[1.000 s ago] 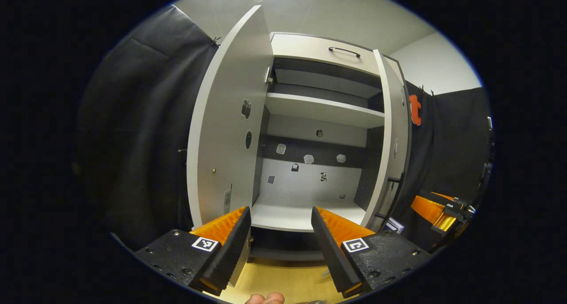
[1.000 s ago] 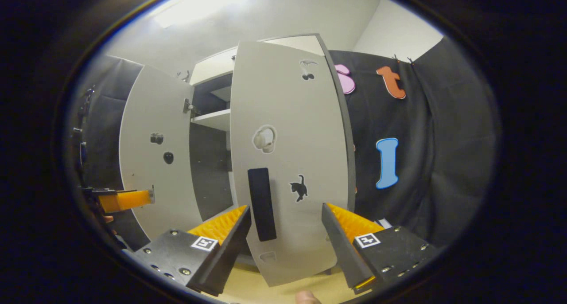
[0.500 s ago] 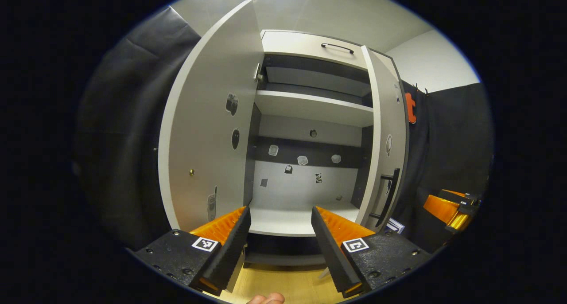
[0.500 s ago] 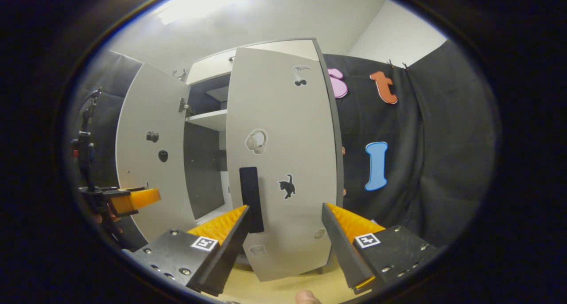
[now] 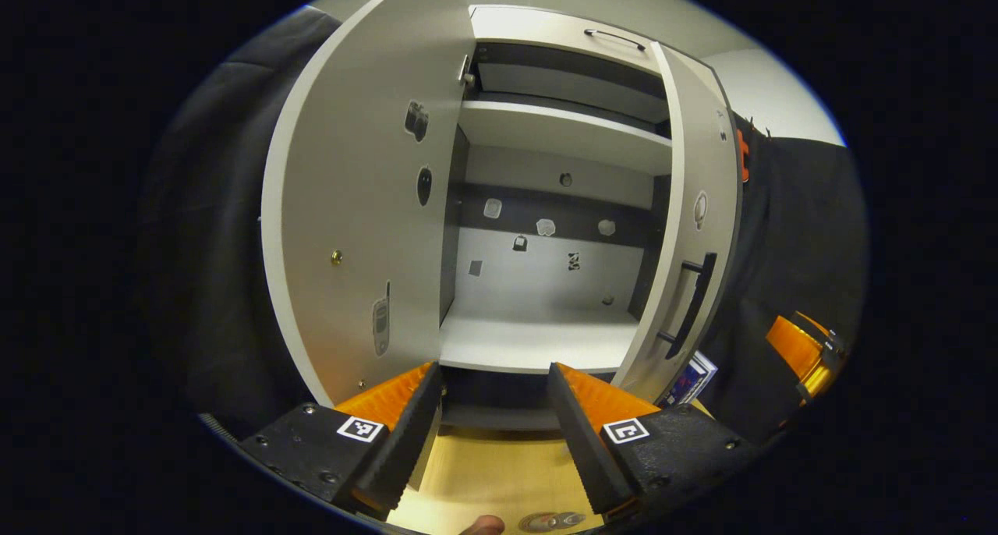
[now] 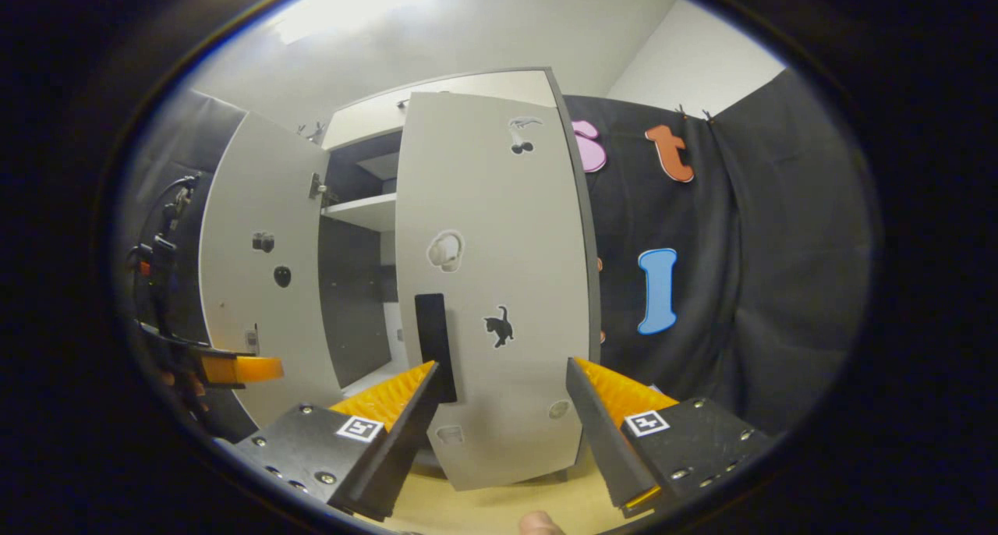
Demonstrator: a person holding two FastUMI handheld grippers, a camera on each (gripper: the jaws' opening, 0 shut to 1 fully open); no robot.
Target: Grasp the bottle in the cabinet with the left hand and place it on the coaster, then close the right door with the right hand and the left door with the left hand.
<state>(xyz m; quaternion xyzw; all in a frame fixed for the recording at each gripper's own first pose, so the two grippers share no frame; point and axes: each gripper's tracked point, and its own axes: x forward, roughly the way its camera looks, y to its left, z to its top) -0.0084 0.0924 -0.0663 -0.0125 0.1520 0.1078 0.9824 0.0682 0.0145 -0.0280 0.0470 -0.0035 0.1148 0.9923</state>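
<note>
My left gripper is spread wide and empty, facing the open cabinet; the left door is swung far out. The right door stands upright, long axis vertical, partly open, its black handle also vertical. My right gripper is wide open, holding nothing, close before that door's front near the handle; I can't tell if they touch.

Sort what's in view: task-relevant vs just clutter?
Task-relevant:
left door, open
right door, partly open, with its black handle
left hand-held gripper, open
right hand-held gripper, open

Clutter:
stickers on the cabinet's back wall
small card behind the right door
</note>
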